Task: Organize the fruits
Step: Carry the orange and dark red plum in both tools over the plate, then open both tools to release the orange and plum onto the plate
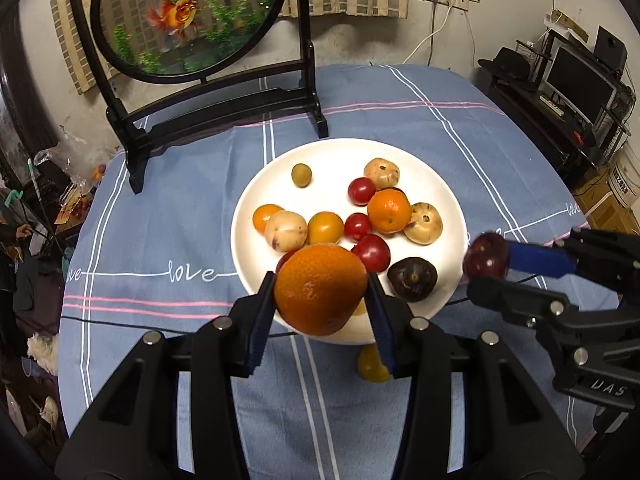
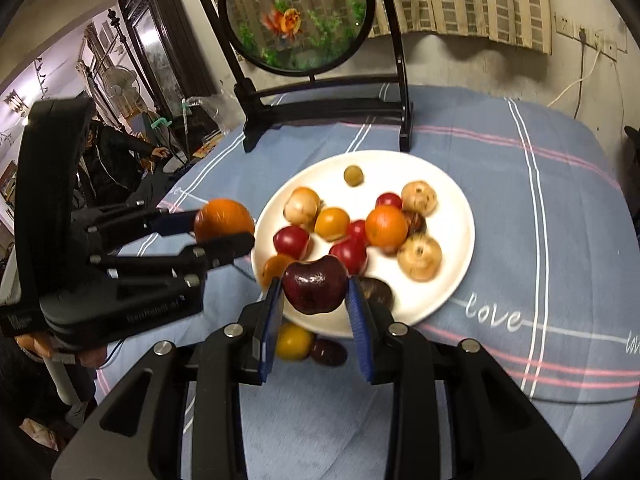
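Note:
A white plate on the blue cloth holds several fruits: oranges, red tomatoes, tan fruits, a dark plum. My left gripper is shut on a large orange, held above the plate's near rim. It also shows in the right wrist view, left of the plate. My right gripper is shut on a dark red apple above the plate's near edge. It shows in the left wrist view at the plate's right rim.
A yellow fruit and a dark red fruit lie on the cloth in front of the plate. A black-framed round goldfish screen stands behind the plate. Clutter lies off the table's left; shelves with a monitor are at the right.

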The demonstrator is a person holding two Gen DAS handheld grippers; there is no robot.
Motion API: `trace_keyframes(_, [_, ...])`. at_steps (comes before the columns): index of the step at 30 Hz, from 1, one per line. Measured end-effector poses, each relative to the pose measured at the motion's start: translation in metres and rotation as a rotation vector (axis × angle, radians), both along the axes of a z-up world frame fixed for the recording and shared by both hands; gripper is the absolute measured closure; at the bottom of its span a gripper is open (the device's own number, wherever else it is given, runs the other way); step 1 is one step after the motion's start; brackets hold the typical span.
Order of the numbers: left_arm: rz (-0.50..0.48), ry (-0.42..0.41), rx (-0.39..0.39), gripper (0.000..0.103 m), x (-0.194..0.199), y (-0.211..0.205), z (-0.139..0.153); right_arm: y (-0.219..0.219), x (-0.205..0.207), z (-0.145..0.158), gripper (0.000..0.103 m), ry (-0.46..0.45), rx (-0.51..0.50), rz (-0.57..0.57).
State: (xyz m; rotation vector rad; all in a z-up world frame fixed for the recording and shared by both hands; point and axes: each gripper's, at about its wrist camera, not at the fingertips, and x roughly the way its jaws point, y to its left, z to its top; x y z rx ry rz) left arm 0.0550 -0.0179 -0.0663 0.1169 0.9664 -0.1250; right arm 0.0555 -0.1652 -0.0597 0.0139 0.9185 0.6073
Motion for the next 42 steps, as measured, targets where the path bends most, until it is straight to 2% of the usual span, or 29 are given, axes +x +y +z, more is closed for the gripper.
trace_keyframes(9, [0.025, -0.003, -0.009, 0.058, 0.017, 0.012, -0.002, 0.000, 0.022, 0.004, 0.070, -0.019, 0.002, -0.004])
trace_keyframes(17, [0.067, 0.010, -0.043, 0.058, 0.033, 0.032, -0.005, -0.009, 0.034, -0.004, 0.070, 0.000, -0.016, -0.031])
trace_keyframes(27, [0.013, 0.011, -0.024, 0.058, 0.050, 0.008, -0.008, -0.001, 0.057, 0.005, 0.070, -0.029, -0.003, -0.027])
trace_keyframes(39, [-0.019, 0.018, 0.010, 0.058, 0.070, -0.015, -0.017, 0.011, 0.096, -0.006, 0.070, -0.014, -0.019, -0.030])
trace_keyframes(42, [-0.024, 0.009, 0.044, 0.058, 0.074, -0.019, -0.021, 0.013, 0.108, -0.010, 0.070, 0.000, -0.014, -0.038])
